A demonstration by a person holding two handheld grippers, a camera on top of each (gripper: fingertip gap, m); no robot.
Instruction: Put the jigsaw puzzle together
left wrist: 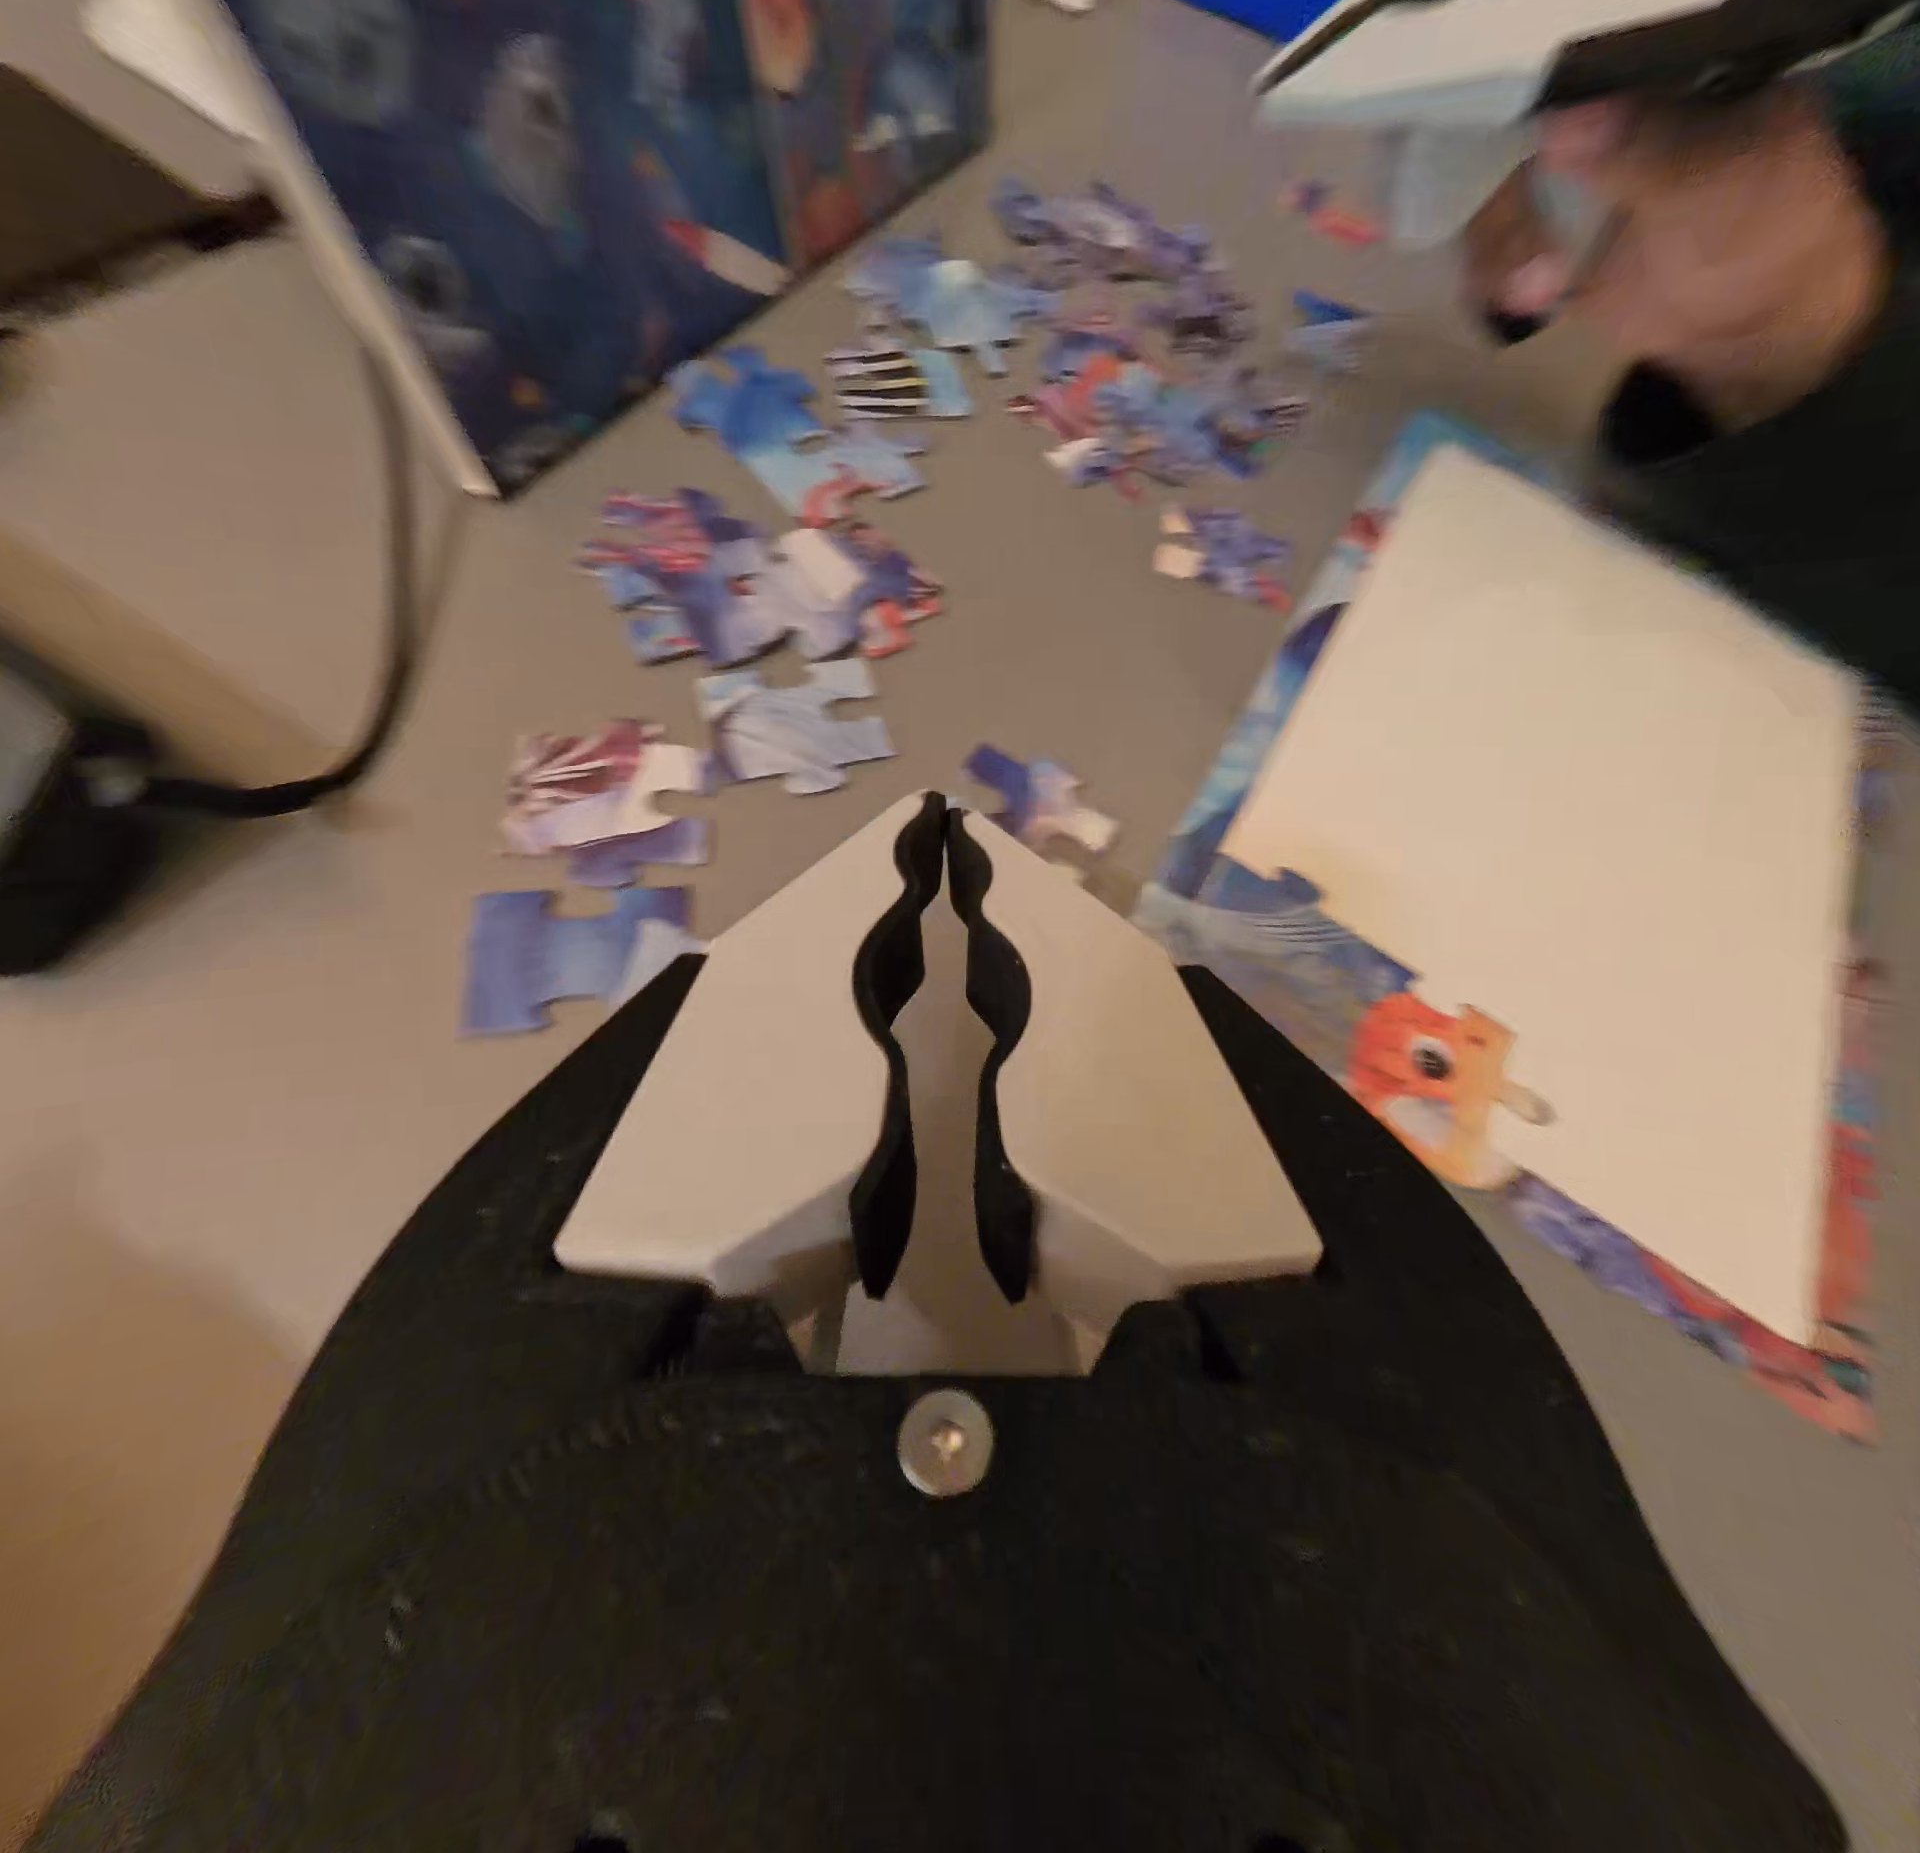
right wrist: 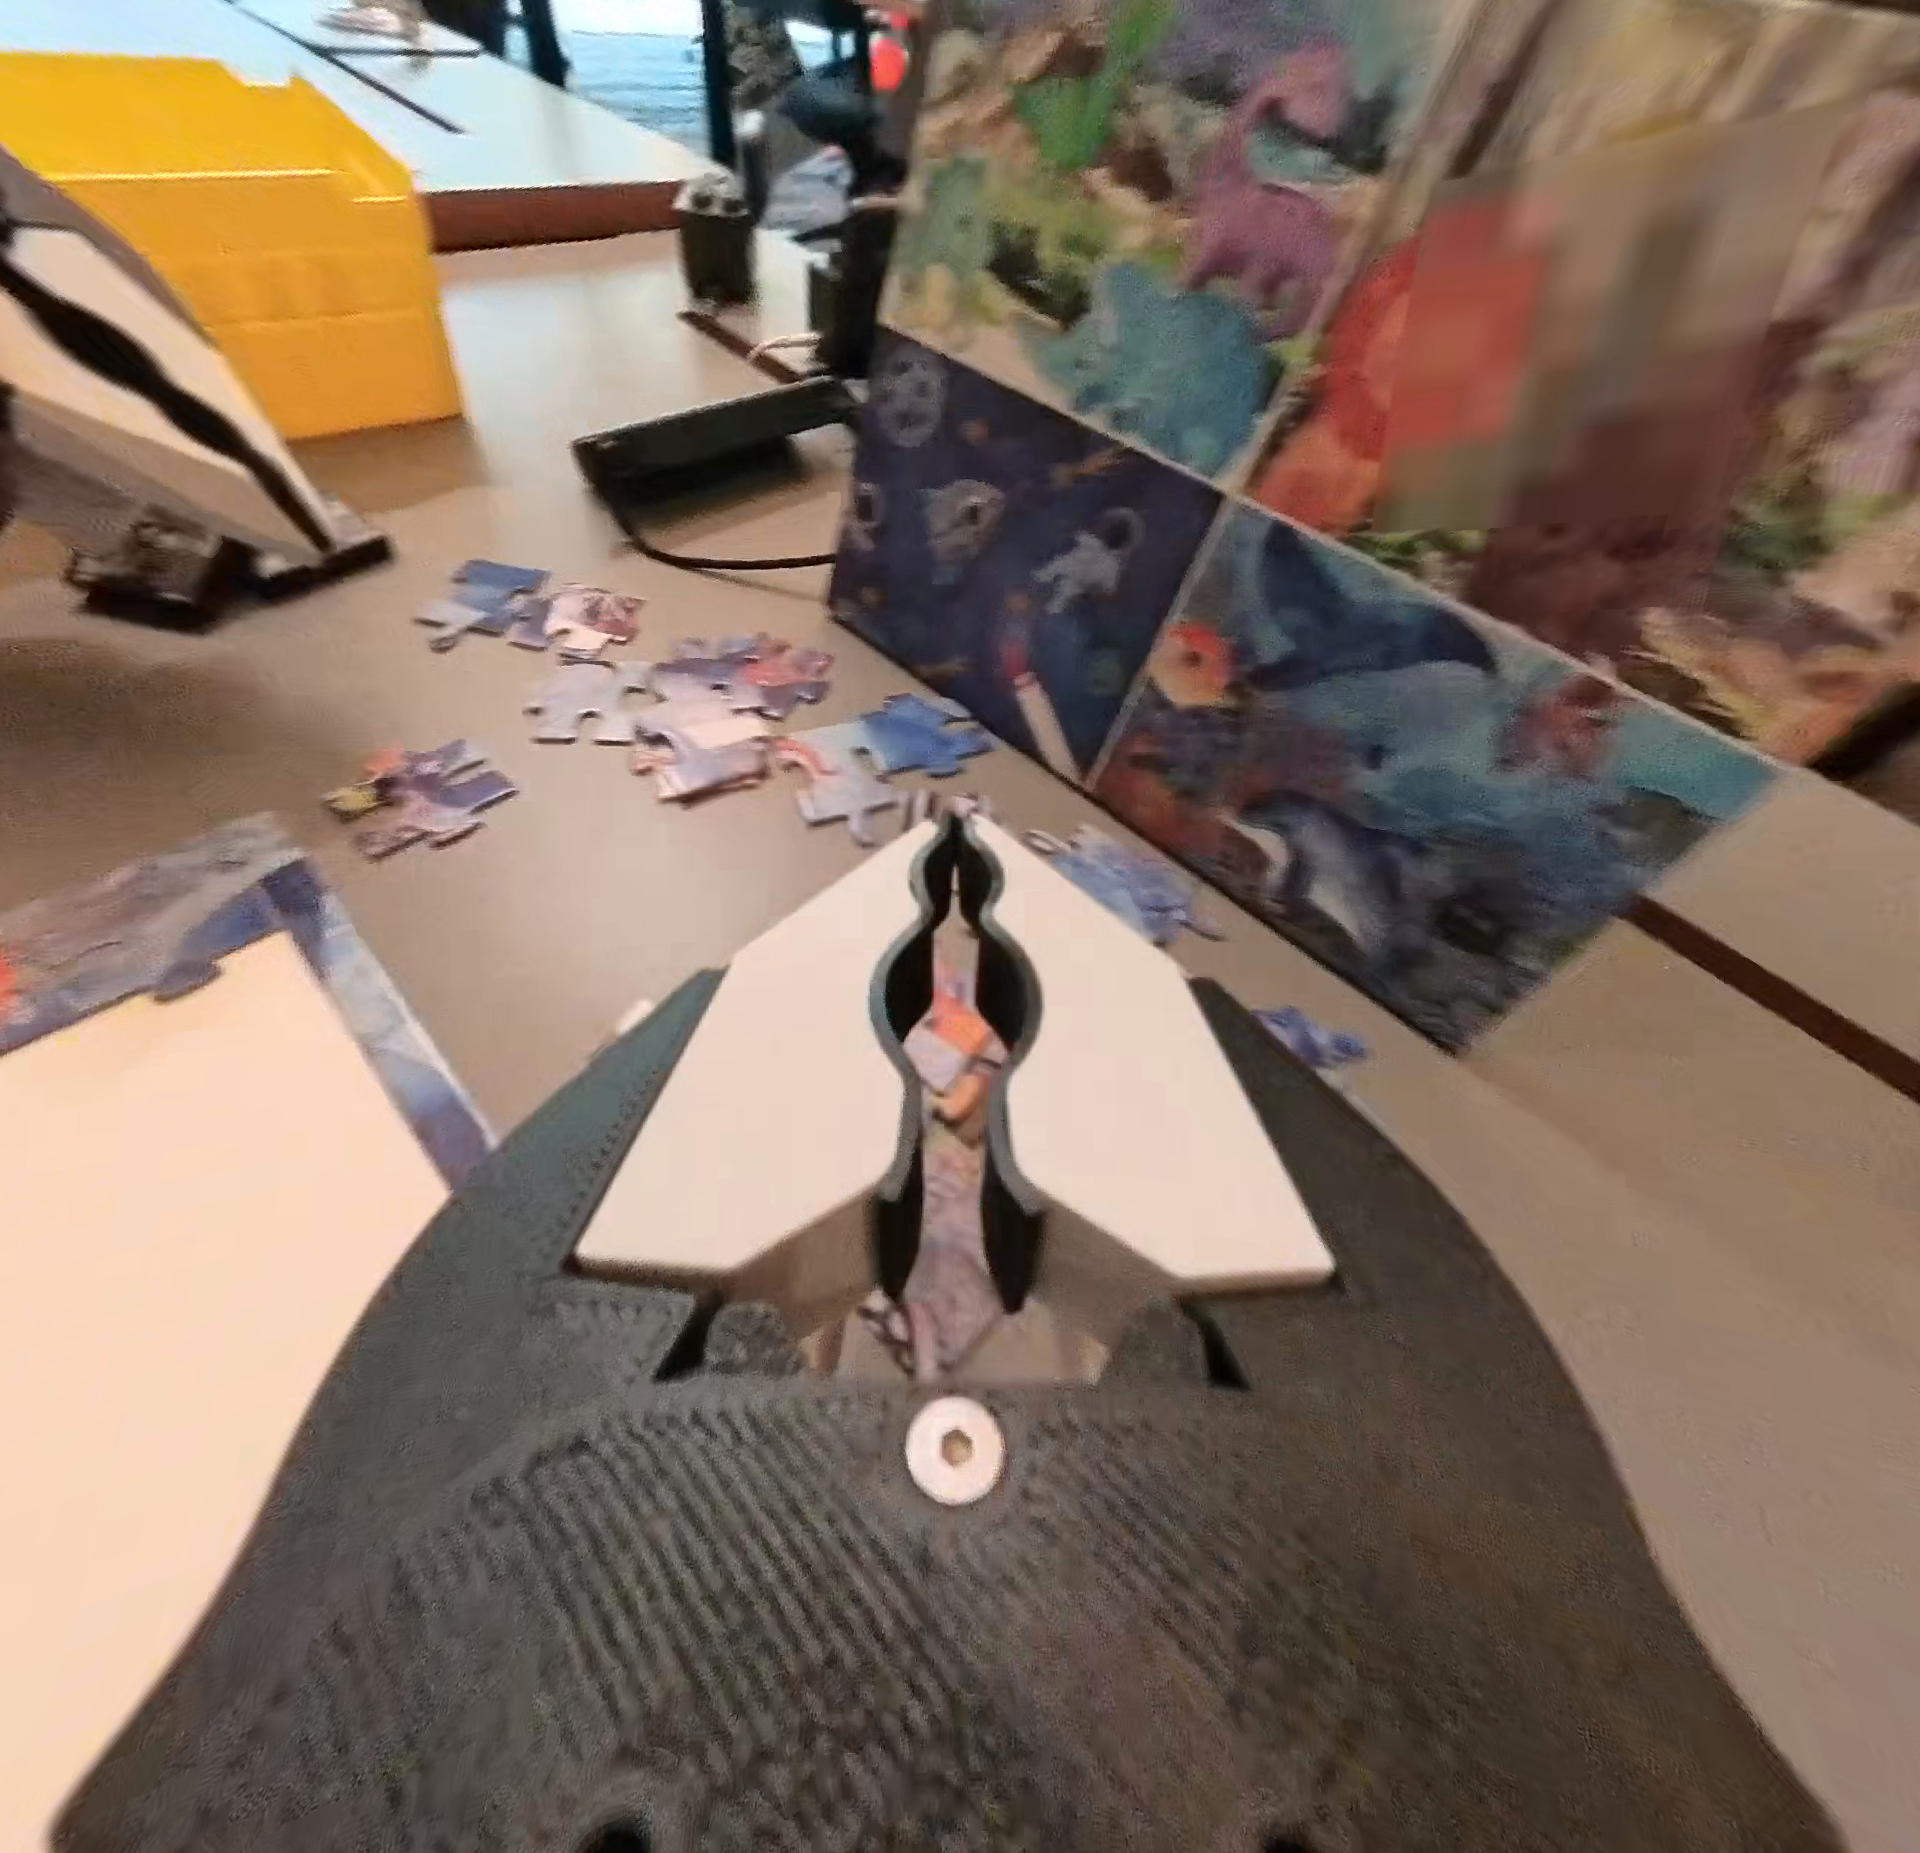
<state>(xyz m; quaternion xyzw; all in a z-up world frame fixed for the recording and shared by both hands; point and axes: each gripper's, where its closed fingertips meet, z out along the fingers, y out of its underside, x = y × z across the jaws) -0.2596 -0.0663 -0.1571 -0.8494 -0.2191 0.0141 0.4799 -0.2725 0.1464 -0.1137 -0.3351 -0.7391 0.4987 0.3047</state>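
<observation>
Nearest the left wrist camera, the left hand-held gripper [left wrist: 943,816] has its two fingers pressed together at the tips, with nothing between them. It hangs above the grey table [left wrist: 312,1128], just short of several loose jigsaw pieces [left wrist: 790,598] scattered face up ahead of it. To its right lies the partly built puzzle [left wrist: 1288,930], a blue border around a bare white board [left wrist: 1538,868], with an orange fish piece [left wrist: 1429,1060] fitted on the near edge. A heap of pieces [left wrist: 1132,349] sits farther off, near a picture-printed puzzle box [left wrist: 582,193] standing on the table. At the upper right, a person's hand [left wrist: 1683,255] grips the other tool, blurred.

From the right wrist view, the right hand-held gripper [right wrist: 961,837] is also closed at the tips, empty; coloured pieces on the table show through the gaps between its wavy black pads [right wrist: 899,982]. Loose pieces [right wrist: 675,702] lie ahead, and the board's corner [right wrist: 208,1128] sits at the left. Standing at the right is the box [right wrist: 1351,723]. A yellow bin [right wrist: 260,245] sits well back at the left.
</observation>
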